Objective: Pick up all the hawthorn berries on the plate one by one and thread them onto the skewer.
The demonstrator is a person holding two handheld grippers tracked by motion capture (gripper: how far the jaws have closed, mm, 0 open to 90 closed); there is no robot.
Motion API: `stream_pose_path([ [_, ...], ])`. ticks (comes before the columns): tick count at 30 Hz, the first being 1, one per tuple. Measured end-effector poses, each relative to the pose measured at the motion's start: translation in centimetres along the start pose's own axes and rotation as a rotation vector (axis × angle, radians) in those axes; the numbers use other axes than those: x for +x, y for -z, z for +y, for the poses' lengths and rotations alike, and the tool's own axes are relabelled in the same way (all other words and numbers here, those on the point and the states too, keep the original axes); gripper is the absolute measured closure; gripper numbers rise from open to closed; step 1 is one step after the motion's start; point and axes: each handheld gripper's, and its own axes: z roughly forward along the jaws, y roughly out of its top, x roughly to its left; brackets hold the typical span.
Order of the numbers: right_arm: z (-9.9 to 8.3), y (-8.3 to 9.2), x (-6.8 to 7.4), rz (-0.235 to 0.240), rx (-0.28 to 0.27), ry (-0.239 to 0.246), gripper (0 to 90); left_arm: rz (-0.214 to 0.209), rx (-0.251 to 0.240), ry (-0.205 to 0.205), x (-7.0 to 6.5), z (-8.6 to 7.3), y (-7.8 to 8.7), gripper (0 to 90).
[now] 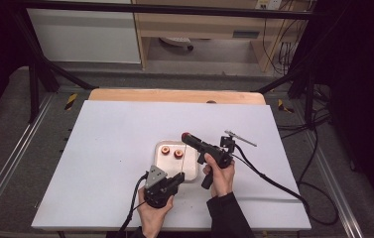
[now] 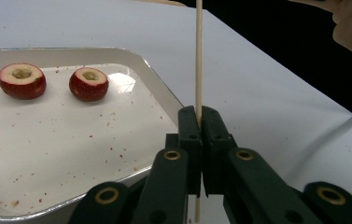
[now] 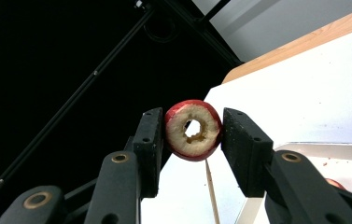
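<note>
My left gripper (image 2: 200, 116) is shut on a thin wooden skewer (image 2: 198, 56) that stands up out of its jaws. In the high view this gripper (image 1: 175, 179) sits at the near edge of a white tray (image 1: 193, 171), with the skewer (image 1: 183, 159) rising above it. My right gripper (image 3: 192, 123) is shut on a red cored fruit slice (image 3: 180, 139), its hole facing the camera. In the high view the right gripper (image 1: 188, 137) holds the slice (image 1: 185, 135) just above the skewer's tip. Two more red cored pieces (image 2: 22, 80) (image 2: 88, 84) lie on the tray (image 2: 157, 88).
The tray rests near the middle of a white table top (image 1: 105, 148), speckled with red crumbs. A wooden board edge (image 1: 174, 95) lies at the far side. Black cables (image 1: 274, 183) trail right from the right gripper. Frame bars and dark curtains surround the table.
</note>
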Motion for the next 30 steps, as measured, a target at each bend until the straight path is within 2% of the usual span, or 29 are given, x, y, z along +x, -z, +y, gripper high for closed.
stream_pose_path([
  [23, 0.07, 0.00, -0.01, 0.006, -0.004, -0.008, 59.6, 0.002, -0.016, 0.003, 0.01, 0.00, 0.14, 88.1],
  [30, 0.00, -0.05, 0.01, 0.011, -0.016, -0.026, 59.6, 0.002, -0.037, 0.012, -0.11, -0.02, 0.16, 88.0],
])
